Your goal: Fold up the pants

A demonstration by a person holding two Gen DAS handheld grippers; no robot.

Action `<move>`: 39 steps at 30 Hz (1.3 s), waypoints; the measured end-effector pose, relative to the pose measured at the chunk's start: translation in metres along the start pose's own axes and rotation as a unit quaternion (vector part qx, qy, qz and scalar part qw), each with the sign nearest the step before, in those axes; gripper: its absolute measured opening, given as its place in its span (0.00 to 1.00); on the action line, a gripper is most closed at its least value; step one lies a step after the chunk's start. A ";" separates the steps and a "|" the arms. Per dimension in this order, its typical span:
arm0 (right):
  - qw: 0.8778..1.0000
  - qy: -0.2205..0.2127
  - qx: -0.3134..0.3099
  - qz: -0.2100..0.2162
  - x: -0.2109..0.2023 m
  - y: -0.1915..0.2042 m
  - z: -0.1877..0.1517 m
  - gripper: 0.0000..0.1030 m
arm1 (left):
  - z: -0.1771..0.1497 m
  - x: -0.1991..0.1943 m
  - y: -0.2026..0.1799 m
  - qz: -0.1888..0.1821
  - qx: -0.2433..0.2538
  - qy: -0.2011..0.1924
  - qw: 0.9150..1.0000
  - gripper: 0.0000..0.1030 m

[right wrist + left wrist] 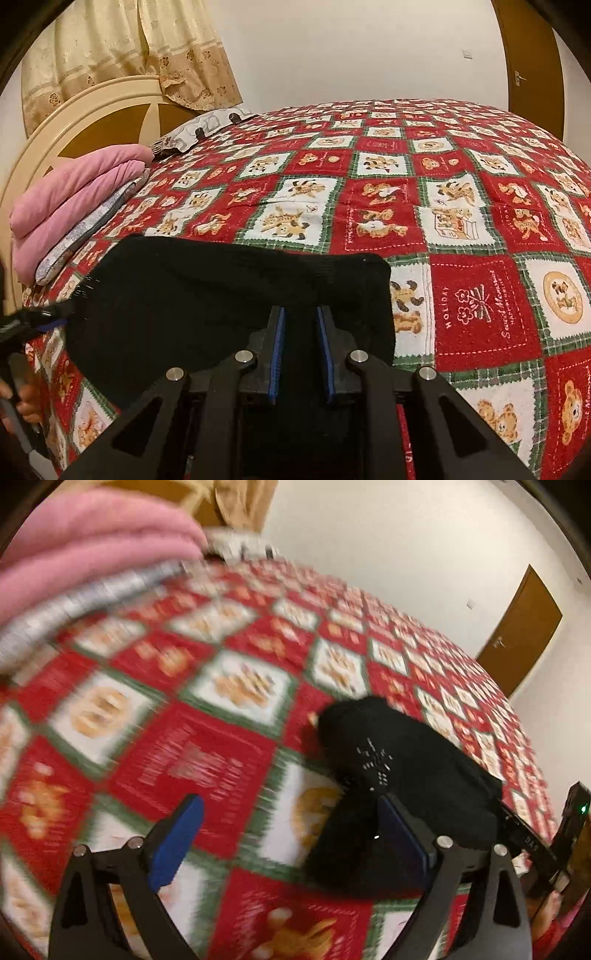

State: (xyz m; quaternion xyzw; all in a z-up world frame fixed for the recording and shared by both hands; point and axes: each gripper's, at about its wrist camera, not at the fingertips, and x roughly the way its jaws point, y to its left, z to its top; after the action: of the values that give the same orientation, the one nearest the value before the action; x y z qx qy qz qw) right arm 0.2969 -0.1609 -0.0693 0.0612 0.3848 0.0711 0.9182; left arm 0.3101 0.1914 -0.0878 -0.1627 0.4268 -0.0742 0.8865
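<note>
The black pants [229, 291] lie folded into a compact block on the red patterned bedspread [406, 206]. In the left wrist view the pants [399, 771] are at the right, under and beyond my right-hand finger. My left gripper [291, 805] is open wide, its blue pads [177, 838] empty, hovering over the bedspread [207, 709]; this view is motion blurred. My right gripper [301, 317] is over the near edge of the pants, jaws narrowly apart with black cloth showing in the gap; whether it pinches the cloth is unclear. The left gripper tip [48, 317] shows at the pants' left edge.
A folded pink blanket [74, 195] on a patterned pillow lies at the head of the bed by the cream headboard [92, 107]. Beige curtains [129, 48] hang behind. A brown door [521, 631] is in the far wall. A person's hand [26, 402] holds the left handle.
</note>
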 end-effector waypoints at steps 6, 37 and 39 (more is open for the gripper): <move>0.991 -0.003 -0.027 0.130 -0.006 0.048 0.058 0.75 | -0.012 0.009 -0.014 0.022 0.031 -0.013 0.999 0.93; 0.947 0.166 -0.223 0.164 0.161 0.244 0.057 0.17 | -0.049 -0.013 -0.037 0.074 -0.082 -0.056 0.992 0.26; 0.944 0.166 -0.215 0.188 0.154 0.243 0.066 0.25 | -0.051 -0.019 -0.031 0.070 -0.084 -0.052 0.993 0.33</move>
State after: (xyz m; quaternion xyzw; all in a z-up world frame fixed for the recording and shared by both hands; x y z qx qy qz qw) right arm 0.4303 0.1017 -0.0904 -0.0793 0.4886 0.3324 0.8028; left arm 0.2592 0.1558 -0.0926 -0.2094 0.3956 0.0327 0.8936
